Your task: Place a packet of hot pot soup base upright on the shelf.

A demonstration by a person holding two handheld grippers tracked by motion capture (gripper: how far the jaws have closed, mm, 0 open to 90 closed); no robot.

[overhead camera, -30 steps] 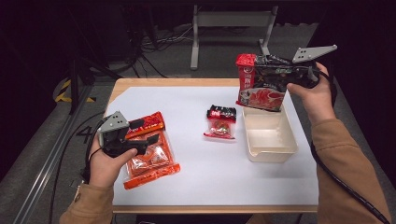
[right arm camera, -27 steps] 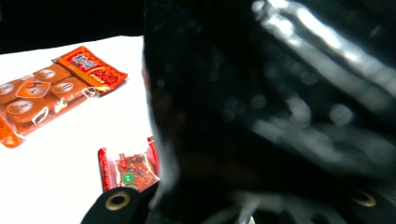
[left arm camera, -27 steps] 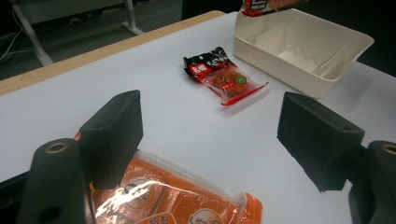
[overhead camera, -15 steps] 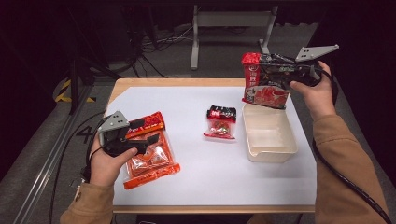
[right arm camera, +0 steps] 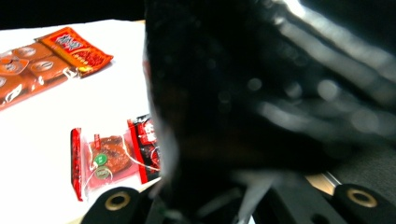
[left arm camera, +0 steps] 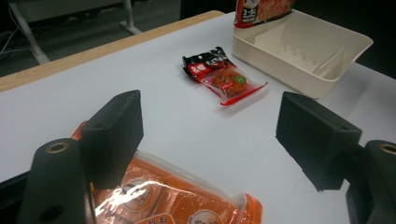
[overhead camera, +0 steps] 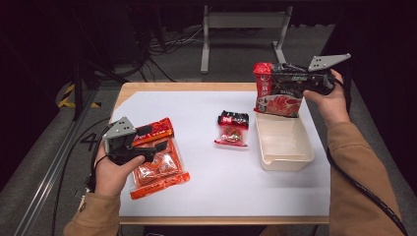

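A red and black snack bag (overhead camera: pixel 276 98) hangs upright over the far end of the cream tray (overhead camera: pixel 286 160), and my right gripper (overhead camera: pixel 284 81) is shut on its upper part. In the right gripper view the bag (right arm camera: pixel 261 102) is a dark blur right at the lens. My left gripper (overhead camera: pixel 156 138) stands open just above an orange multi-pack (overhead camera: pixel 160 169) at the left of the table, nothing between its jaws (left arm camera: pixel 210 135). A small red and black packet (overhead camera: pixel 232 129) lies flat in the middle, left of the tray.
White paper covers the wooden table (overhead camera: pixel 196 87). From the left gripper view the tray (left arm camera: pixel 280 53) is bare inside, with the bag's bottom edge (left arm camera: pixel 261 11) at its far end. The small packet (left arm camera: pixel 224 77) lies between the multi-pack (left arm camera: pixel 177 205) and the tray.
My right gripper has sunk a little with the bag over the tray's far end. The left hand has not moved.
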